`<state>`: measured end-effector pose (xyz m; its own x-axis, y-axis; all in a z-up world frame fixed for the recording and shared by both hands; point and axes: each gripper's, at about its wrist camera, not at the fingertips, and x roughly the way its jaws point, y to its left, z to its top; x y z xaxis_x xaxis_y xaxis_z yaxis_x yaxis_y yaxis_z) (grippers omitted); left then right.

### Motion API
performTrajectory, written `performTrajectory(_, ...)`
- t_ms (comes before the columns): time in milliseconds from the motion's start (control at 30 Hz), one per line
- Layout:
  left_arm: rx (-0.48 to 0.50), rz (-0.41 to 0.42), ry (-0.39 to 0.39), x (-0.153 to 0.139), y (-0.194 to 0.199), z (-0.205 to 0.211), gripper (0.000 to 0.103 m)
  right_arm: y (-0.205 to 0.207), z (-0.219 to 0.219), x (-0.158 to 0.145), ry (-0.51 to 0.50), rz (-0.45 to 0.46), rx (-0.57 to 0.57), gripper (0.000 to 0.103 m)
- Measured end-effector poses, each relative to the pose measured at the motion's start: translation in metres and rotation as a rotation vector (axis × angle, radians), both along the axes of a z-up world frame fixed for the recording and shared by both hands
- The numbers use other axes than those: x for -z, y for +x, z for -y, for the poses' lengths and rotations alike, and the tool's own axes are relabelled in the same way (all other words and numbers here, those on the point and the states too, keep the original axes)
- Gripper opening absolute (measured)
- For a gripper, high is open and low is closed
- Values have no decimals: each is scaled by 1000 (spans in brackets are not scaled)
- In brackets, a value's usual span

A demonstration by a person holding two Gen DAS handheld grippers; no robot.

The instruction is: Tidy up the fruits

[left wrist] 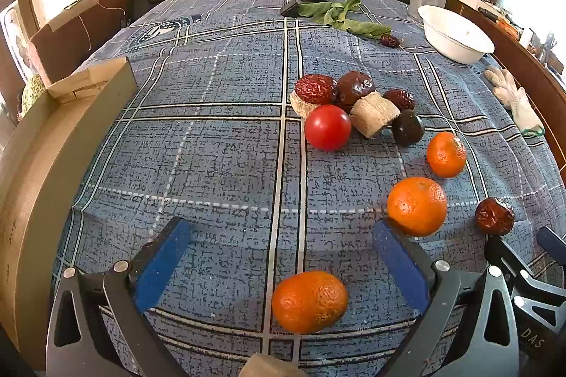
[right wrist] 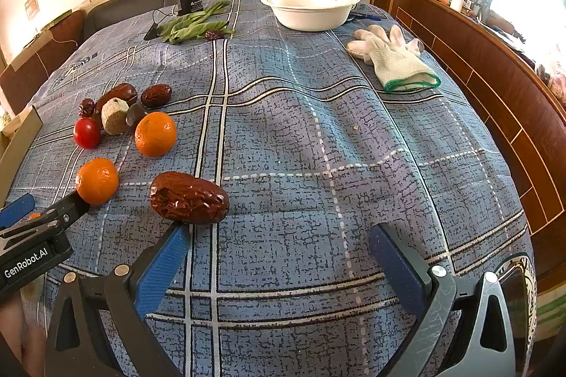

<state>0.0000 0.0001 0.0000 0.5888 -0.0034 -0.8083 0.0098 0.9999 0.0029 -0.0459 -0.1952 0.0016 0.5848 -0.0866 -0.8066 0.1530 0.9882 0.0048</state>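
- The left gripper (left wrist: 281,244) stood with its blue, ridged fingers (left wrist: 161,265) spread wide, pinching nothing, tilted down toward the cloth.
- Between those fingers, touching neither, lay a small tangerine (left wrist: 309,302) with dimpled orange peel, slightly oval.
- Just beyond the tip of its right-hand finger sat a rounder second tangerine (left wrist: 416,206); whether they touched could not be told. A third tangerine (left wrist: 446,154) lay farther out.
- The right gripper (right wrist: 281,244) was likewise splayed and empty, angled downward, dark grey arms behind its blue pads (right wrist: 399,267).
- A wrinkled, glossy brown date (right wrist: 188,197) lay right at the tip of its left-hand finger, outside the gap.
- Farther off, a cluster lay huddled together: a smooth red tomato (left wrist: 327,127), shrivelled red dates (left wrist: 316,89), a pale, ribbed cylindrical chunk (left wrist: 374,115) and a dark, shiny rounded fruit (left wrist: 407,127).
- All rested on a blue plaid tablecloth (right wrist: 300,136), woven-looking and rumpled into soft folds.
- At the far edge stood a smooth white bowl (right wrist: 311,12); a knitted white glove (right wrist: 396,58) with a green cuff lay near it, and limp green leaves (right wrist: 192,24) lay to its left.
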Motion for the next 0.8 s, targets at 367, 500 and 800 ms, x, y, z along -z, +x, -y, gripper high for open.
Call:
performTrajectory(367, 0, 0, 1, 0, 0, 0, 103, 1, 0, 0, 2, 1, 0, 103)
performTrajectory(500, 0, 0, 1, 0, 0, 0, 103, 2, 0, 0, 2, 2, 0, 103)
performTrajectory(800, 0, 1, 1, 0, 0, 0, 103, 3, 1, 1, 2, 2, 0, 103)
